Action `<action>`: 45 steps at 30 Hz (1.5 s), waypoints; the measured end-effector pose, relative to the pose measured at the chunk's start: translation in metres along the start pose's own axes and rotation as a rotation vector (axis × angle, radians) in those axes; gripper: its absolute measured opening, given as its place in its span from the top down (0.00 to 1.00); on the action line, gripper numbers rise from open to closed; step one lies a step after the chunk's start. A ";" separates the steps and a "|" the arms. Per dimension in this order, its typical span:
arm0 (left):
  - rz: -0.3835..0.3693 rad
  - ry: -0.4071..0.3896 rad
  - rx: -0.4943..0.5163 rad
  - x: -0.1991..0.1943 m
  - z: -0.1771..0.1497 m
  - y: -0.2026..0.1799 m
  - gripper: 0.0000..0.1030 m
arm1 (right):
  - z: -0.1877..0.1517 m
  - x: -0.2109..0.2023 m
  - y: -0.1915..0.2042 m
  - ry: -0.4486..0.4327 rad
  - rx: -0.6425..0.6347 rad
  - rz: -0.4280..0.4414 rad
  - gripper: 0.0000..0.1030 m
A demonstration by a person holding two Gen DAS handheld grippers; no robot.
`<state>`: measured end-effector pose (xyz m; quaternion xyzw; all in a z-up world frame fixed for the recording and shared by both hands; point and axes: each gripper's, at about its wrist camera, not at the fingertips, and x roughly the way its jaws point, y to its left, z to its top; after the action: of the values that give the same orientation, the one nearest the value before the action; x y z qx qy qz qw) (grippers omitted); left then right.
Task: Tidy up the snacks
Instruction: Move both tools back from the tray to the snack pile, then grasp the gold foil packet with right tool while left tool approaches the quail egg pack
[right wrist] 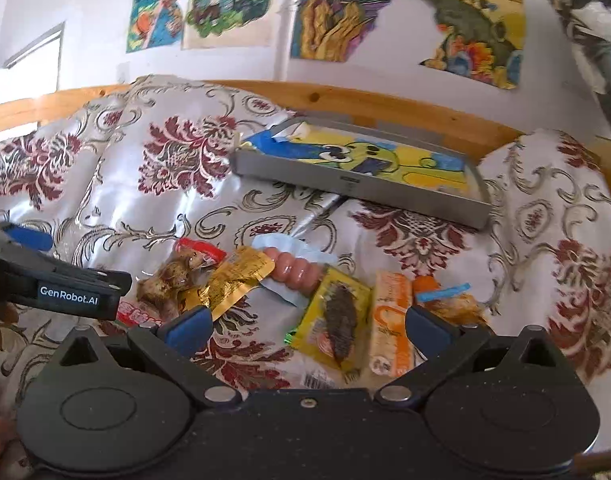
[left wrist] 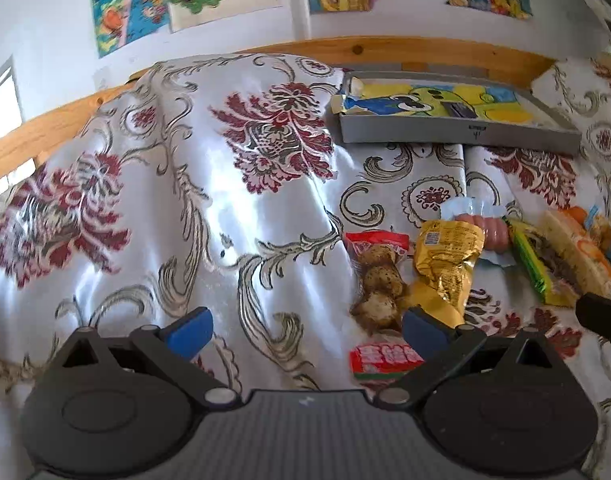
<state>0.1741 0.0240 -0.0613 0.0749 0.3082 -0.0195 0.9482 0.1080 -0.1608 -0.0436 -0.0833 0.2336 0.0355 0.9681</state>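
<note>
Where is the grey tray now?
In both views the grey tray lies on the patterned cloth, beyond the snack row, close to the wooden rail.

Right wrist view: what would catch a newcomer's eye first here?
The row of snack packets strewn across the floral cloth, just ahead of the open right gripper. Behind them sits a grey tray lined with a bright cartoon picture. Colourful posters cover the wall above.
</note>
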 end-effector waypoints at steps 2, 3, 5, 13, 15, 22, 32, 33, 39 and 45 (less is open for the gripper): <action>-0.013 0.010 0.022 0.006 0.003 -0.001 0.01 | 0.003 0.009 0.000 0.007 -0.014 0.022 0.01; -0.015 0.011 0.033 0.008 0.004 -0.002 0.01 | 0.005 0.013 0.001 0.010 -0.021 0.035 0.01; -0.018 0.030 0.053 0.013 0.007 -0.004 0.01 | 0.009 0.023 0.001 0.011 -0.046 0.060 0.02; -0.026 0.018 0.144 0.027 0.015 -0.010 0.01 | 0.022 0.065 0.004 0.059 -0.070 0.176 0.12; -0.018 0.016 0.169 0.031 0.016 -0.010 0.01 | 0.024 0.075 0.004 0.085 -0.060 0.200 0.15; -0.015 0.034 0.165 0.042 0.017 -0.004 0.01 | 0.029 0.111 0.005 0.178 0.022 0.313 0.30; -0.021 0.065 0.104 0.048 0.020 0.015 0.01 | 0.030 0.134 0.010 0.234 0.101 0.412 0.48; -0.022 0.066 0.097 0.048 0.020 0.016 0.01 | 0.030 0.135 0.010 0.240 0.107 0.424 0.51; -0.030 0.066 0.074 0.047 0.020 0.019 0.01 | 0.027 0.141 0.006 0.256 0.183 0.449 0.52; -0.036 0.069 0.058 0.046 0.021 0.018 0.01 | 0.025 0.144 0.010 0.241 0.188 0.451 0.59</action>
<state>0.2250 0.0394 -0.0696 0.0973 0.3413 -0.0430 0.9339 0.2459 -0.1426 -0.0886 0.0577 0.3619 0.2183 0.9045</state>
